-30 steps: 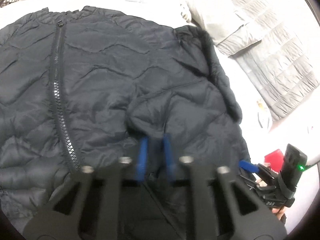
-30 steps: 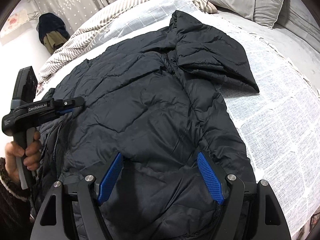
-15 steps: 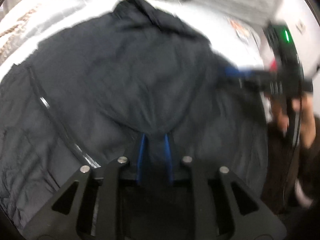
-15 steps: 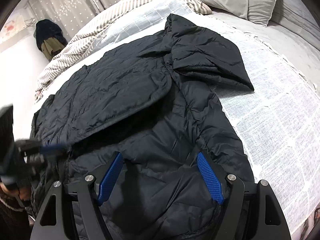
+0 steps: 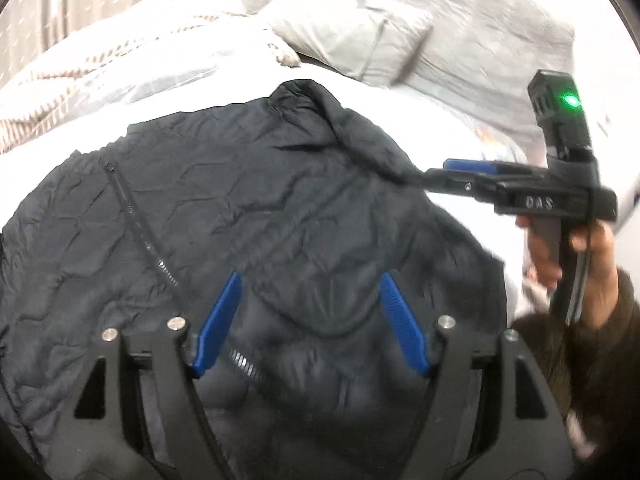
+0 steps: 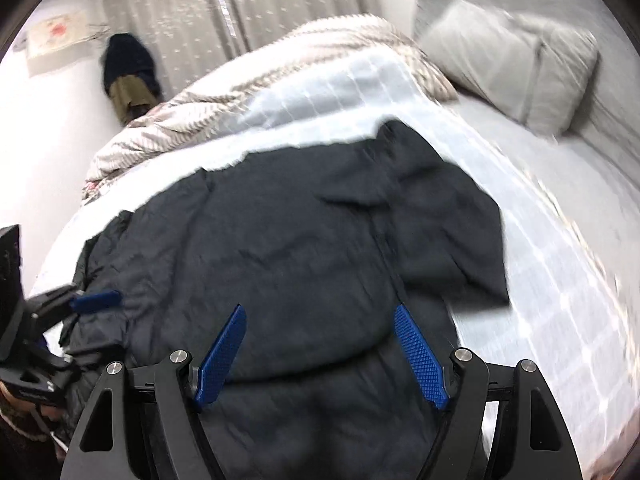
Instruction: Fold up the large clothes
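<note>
Black quilted jacket (image 5: 248, 216) lies spread on the white grid-pattern bed cover (image 6: 560, 280), filling centre and lower part of both wrist views; zipper (image 5: 144, 232) runs diagonally down the left-centre of the left wrist frame. A sleeve (image 6: 440, 216) is folded across the body, right of centre in the right wrist frame. Left gripper (image 5: 312, 320): blue pads spread wide, nothing between them, hovering over the jacket's lower portion at bottom centre. Right gripper (image 6: 320, 356): fingers likewise apart, empty, over jacket fabric at bottom centre of its own frame; it also shows at the right edge of the left wrist view, held by a hand (image 5: 592, 256), its tip over the jacket's upper right edge, green LED lit on its body. Contact with the fabric can't be told, both frames are motion-blurred. Grey pillow (image 6: 516, 64) upper right, striped duvet (image 6: 208, 120) upper left, curtain (image 6: 240, 4) along the top.
</note>
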A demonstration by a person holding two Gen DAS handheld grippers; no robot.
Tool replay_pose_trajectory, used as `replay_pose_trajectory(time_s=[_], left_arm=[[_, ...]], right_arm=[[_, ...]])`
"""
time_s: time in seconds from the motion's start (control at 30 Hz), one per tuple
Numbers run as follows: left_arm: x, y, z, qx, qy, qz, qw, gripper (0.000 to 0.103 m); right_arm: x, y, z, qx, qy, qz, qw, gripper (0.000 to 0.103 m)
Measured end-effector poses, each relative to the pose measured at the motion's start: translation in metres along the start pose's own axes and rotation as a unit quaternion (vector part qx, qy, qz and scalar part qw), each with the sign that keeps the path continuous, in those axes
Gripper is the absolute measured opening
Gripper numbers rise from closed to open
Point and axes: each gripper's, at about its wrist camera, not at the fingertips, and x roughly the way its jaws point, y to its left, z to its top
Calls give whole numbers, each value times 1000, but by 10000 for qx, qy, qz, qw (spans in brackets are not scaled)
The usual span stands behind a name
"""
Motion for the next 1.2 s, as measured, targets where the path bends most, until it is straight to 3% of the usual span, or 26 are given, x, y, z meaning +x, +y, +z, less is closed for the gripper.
replay_pose_trajectory(time_s=[0.13, 0.33, 0.43, 0.67, 0.73, 0.93, 1.1, 1.2], left_arm=[[36, -2, -5, -133, 207, 106, 9996, 73], [77, -3, -39, -182, 786, 225, 9965, 73], [74, -6, -58, -183, 698, 324, 9969, 75], [48, -12, -80, -337, 609, 473, 9965, 77], [39, -15, -76, -354, 597, 574, 9959, 78], [10, -12, -57, -733, 288, 997, 9919, 100], [-6, 8, -45, -1346, 2, 1043, 9854, 102], [-7, 25, -47, -1619, -93, 1086, 9808, 102]], right_arm=[[27, 12, 13, -56, 161, 27, 9999, 78], [72, 9, -9, -219, 833, -124, 9962, 78], [86, -1, -26, -308, 1185, -233, 9922, 78], [72, -12, -54, -489, 1475, -320, 9873, 84], [61, -15, -58, -473, 1427, -338, 9881, 84], [28, -26, -38, -285, 910, -361, 9948, 84], [13, -57, -25, -94, 473, -359, 9982, 84], [14, -82, -21, 35, 465, -504, 9976, 84]])
